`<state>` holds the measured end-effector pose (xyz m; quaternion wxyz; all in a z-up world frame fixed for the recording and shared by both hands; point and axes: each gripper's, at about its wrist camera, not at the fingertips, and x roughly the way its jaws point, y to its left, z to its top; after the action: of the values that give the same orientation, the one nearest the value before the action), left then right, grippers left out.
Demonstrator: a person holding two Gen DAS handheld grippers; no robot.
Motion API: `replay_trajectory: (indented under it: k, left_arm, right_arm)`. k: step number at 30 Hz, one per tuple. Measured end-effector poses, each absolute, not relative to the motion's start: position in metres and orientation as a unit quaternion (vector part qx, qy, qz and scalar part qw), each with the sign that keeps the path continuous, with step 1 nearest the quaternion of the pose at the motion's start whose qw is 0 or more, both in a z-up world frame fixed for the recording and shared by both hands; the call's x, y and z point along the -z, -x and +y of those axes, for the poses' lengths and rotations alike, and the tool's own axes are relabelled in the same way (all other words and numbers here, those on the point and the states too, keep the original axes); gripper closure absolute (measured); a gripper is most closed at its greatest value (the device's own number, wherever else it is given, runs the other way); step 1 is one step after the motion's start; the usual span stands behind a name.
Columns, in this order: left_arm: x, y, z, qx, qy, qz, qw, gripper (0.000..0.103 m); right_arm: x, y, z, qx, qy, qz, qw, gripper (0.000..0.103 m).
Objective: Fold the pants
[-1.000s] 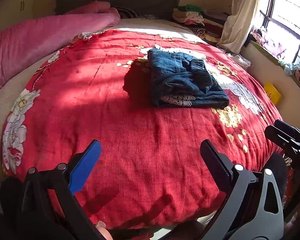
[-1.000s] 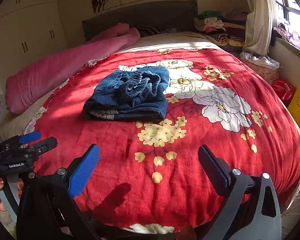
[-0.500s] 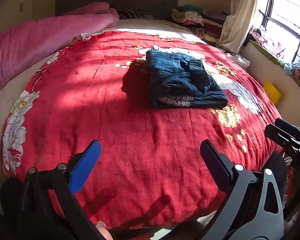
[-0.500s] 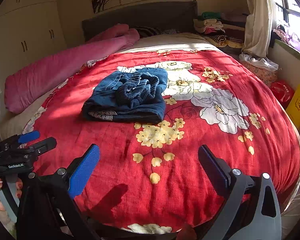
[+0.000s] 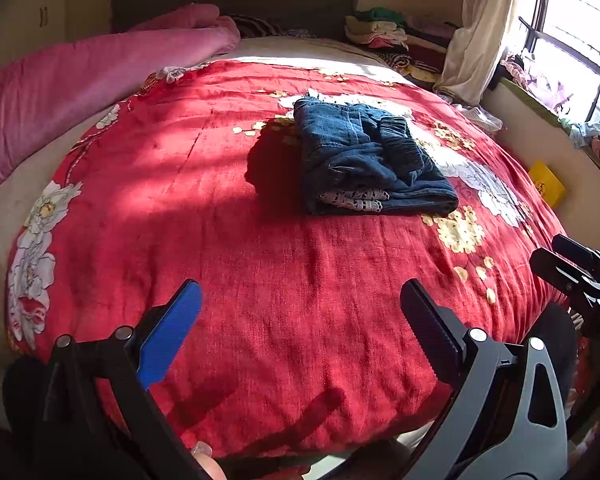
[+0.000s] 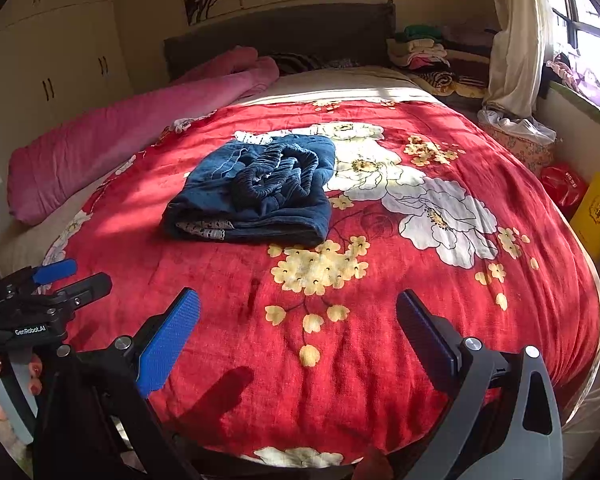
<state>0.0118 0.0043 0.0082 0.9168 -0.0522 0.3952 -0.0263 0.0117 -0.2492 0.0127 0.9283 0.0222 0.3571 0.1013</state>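
Denim pants (image 5: 364,160) lie in a compact folded stack on the red bedspread (image 5: 260,280), well ahead of both tongs. Left tongs (image 5: 300,320) and right tongs (image 6: 298,322) gape wide, holding nothing, near the bed's edge. Folding looks finished; at most the next move is tidying the loose waistband on top.

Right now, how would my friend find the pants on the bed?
Look at the big bed with the red flowered blanket. Near its middle, beside the large white flowers, lies a folded dark blue bundle: the pants. Nothing else on the blanket is blue, and a bit of white lace peeks from the fold.
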Motion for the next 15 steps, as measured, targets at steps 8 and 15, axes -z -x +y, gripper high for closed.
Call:
replay_trajectory:
  k: [8, 15]
  left_arm:
    - [-0.0093, -0.0106, 0.004, 0.028, 0.055, 0.391, 0.918, 0.01]
    - [-0.0118, -0.0092, 0.0028, 0.025, 0.051, 0.389, 0.919, 0.01]
  right_arm:
    - [-0.0103, -0.0127, -0.2497, -0.1, -0.02, 0.36, 0.927, 0.005]
    - [-0.0091, -0.0135, -0.2495, -0.099, -0.02, 0.361, 0.927, 0.005]
